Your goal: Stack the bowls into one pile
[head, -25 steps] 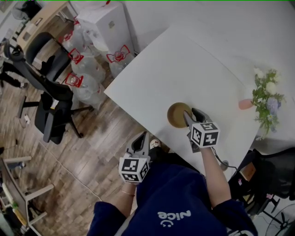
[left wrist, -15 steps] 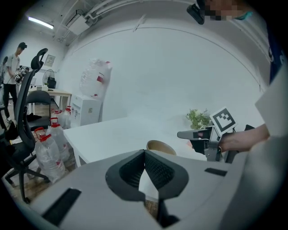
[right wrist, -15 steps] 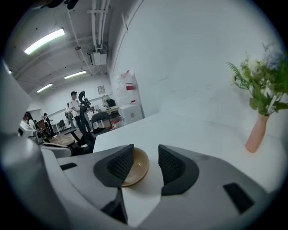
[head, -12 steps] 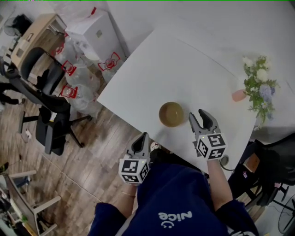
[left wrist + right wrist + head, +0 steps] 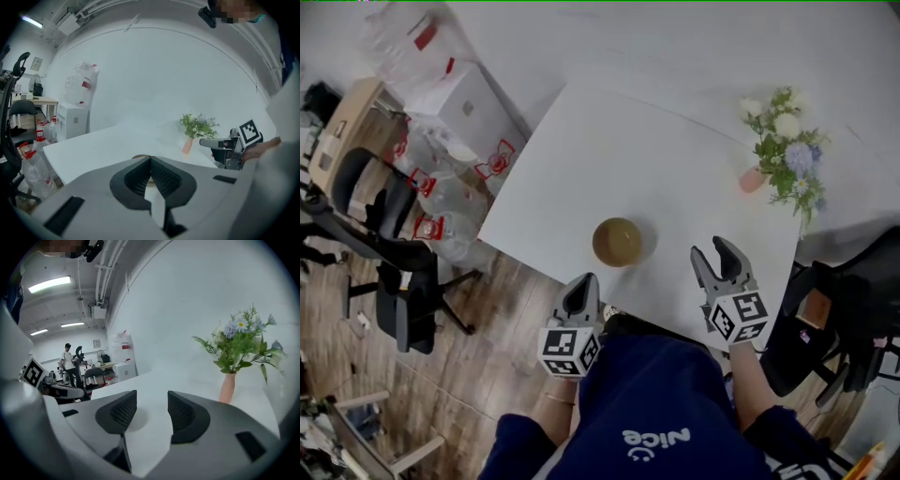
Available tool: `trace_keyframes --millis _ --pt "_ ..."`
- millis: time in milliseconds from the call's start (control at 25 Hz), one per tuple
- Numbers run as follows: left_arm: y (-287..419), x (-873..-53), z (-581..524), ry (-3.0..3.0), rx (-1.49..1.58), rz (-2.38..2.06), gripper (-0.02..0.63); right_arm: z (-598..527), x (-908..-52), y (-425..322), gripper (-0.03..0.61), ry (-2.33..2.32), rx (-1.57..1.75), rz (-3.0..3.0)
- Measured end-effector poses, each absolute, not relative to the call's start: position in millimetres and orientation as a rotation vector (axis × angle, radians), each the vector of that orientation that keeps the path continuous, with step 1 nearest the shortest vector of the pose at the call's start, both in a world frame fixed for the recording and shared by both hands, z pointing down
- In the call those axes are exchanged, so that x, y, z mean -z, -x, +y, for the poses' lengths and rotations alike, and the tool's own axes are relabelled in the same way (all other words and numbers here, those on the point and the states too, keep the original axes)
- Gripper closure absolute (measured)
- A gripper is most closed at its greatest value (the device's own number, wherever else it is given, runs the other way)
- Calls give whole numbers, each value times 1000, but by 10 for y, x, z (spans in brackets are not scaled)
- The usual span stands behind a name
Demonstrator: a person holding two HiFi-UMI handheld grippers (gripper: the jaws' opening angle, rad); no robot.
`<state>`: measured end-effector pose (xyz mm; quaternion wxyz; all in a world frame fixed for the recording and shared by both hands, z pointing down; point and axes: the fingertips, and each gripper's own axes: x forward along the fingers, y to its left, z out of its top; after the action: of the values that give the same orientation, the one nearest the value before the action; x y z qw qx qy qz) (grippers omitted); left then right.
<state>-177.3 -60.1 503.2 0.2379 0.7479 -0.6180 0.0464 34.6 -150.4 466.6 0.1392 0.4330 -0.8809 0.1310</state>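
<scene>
My left tongs are nearest me, at about 7 o'clock from the bowl, by the near edge of the table. They are pinched together with nothing in them. My right tongs hang over the table at the bowl's 4 o'clock, well apart from it.

A second ago their tips were at the bowl's rim. Since then they have drawn back toward me and out to the right. The jaws have just been opening and now gape wide, with only bare table between them, so I have let go.

The bowl sits upright at my 12 o'clock, close to the near edge. I see no other bowl standing anywhere on the table. From above I can't tell how many are nested inside it, but I judge the pile to be made, with nothing left to fetch.

Farther out, at 2 o'clock, the flowers stand in their pink vase near the far right corner.
</scene>
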Motion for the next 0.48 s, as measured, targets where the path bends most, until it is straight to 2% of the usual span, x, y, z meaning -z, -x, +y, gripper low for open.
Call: trace_keyframes --millis 480 --pt "1253 -4653 -870 -2222 -108 -1669 597 -1223 -4667 -1012 374 -1472 -324 -2460"
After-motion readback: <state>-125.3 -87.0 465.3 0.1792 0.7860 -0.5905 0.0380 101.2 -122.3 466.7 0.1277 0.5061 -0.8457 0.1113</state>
